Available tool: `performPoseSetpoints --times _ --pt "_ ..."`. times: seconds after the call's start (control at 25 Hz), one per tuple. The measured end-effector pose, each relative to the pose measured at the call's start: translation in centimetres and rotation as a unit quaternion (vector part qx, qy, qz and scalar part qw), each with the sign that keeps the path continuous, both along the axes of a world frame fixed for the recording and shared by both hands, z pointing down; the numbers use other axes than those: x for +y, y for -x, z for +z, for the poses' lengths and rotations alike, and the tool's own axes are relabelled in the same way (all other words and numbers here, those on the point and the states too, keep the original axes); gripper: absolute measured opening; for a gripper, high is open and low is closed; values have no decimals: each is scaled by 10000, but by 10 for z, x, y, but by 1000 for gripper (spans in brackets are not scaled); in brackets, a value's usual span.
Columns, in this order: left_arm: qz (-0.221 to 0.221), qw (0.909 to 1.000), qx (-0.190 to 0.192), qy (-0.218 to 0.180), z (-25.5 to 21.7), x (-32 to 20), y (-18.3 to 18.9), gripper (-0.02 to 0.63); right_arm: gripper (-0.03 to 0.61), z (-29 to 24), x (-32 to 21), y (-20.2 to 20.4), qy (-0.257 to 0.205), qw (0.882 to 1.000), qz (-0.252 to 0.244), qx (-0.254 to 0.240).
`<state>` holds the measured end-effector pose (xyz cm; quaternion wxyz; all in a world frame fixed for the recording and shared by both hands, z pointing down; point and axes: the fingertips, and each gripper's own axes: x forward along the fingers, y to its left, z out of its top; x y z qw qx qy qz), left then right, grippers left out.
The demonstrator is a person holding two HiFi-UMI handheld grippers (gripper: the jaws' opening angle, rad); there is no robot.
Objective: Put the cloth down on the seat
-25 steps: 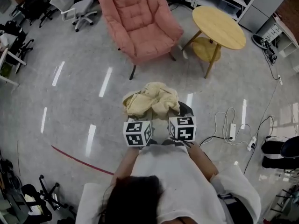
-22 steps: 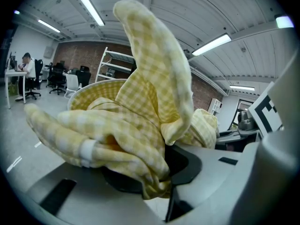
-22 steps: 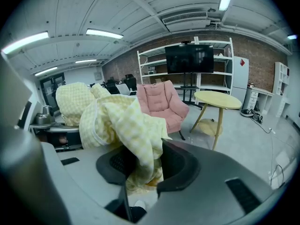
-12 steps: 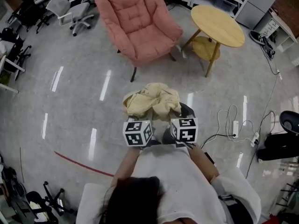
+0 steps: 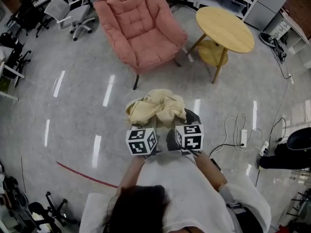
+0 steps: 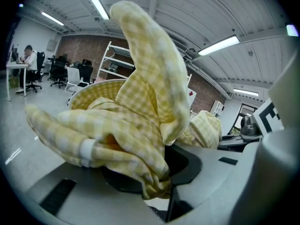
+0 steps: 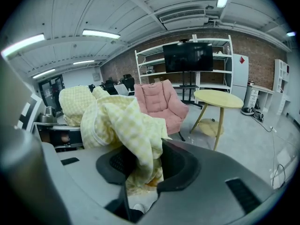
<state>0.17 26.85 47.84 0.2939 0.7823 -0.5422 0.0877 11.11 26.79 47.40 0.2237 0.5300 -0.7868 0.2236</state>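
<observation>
A crumpled yellow checked cloth (image 5: 156,107) hangs bunched in front of me, held up above the grey floor by both grippers. My left gripper (image 5: 147,126) is shut on the cloth (image 6: 136,111); its folds spill over the jaws and hide most of them. My right gripper (image 5: 181,123) is shut on the same cloth (image 7: 123,121), which is pinched between its dark pads. The seat is a pink padded armchair (image 5: 138,25) standing ahead, well apart from the cloth. It shows again as the pink armchair (image 7: 161,102) beyond the cloth in the right gripper view.
A round wooden table (image 5: 225,28) with a lower shelf stands right of the armchair. Office chairs (image 5: 73,11) are at the far left. Cables and a power strip (image 5: 242,137) lie on the floor to my right. A red line (image 5: 82,171) crosses the floor at my left.
The armchair and table have drifted slightly left in the head view. Both grippers and the cloth keep the same place and hold.
</observation>
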Motion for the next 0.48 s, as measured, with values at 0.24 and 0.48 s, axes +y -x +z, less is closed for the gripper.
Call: performPoseSetpoints --times 0.24,0.48 --pt "-110 9999 -27 62 5 -44 -15 112 146 3 -47 -15 58 9998 -160 40" --pt "-249 9997 -14 81 7 -83 -38 112 146 5 -89 -37 83 9994 -337 88"
